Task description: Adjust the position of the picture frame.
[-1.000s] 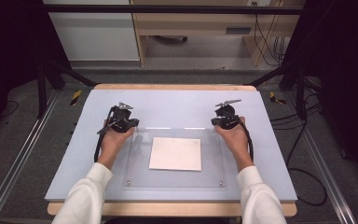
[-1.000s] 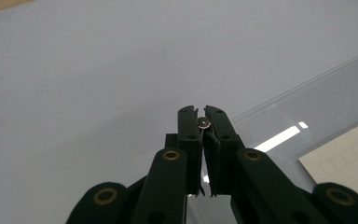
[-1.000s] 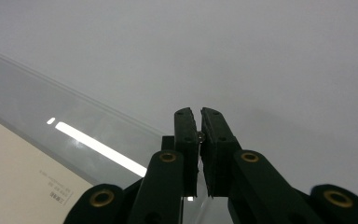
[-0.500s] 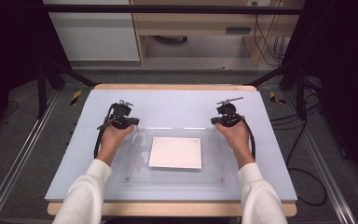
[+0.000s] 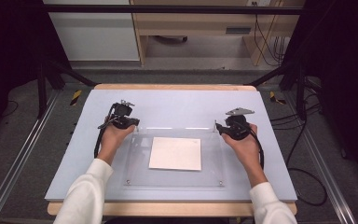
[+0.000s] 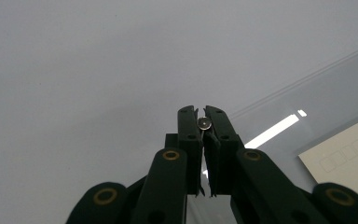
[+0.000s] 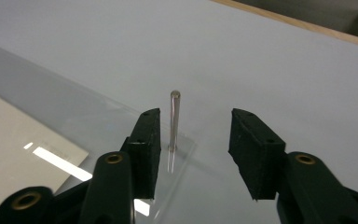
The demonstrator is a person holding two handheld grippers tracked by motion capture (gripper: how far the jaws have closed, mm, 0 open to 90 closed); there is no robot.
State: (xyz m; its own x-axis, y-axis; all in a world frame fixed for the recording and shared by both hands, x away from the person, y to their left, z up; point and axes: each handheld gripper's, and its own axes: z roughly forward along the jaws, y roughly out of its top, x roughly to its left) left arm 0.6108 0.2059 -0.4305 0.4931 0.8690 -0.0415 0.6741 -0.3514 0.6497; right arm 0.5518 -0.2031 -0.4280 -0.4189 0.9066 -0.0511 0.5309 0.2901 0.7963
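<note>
— How far along am I, from the high view?
— The clear plate (image 5: pixel 175 158) lies flat on the surface (image 5: pixel 177 105), undisturbed.
— Left gripper view?
— Left gripper (image 6: pixel 201 122) jaws pinching its corner pin (image 6: pixel 205 123).
— Right gripper view?
— Right gripper (image 7: pixel 193 140) jaws spread around the upright pin (image 7: pixel 174 120); that grasp remains.

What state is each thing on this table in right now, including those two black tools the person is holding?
Left tool: shut on a small metal pin at the plate's far left corner.
Right tool: open, jaws either side of the upright pin.
Upright pin: standing at the plate's far right corner, ungripped.
Clear plate: lying flat on the table.
White sheet: flat under the plate.
</note>
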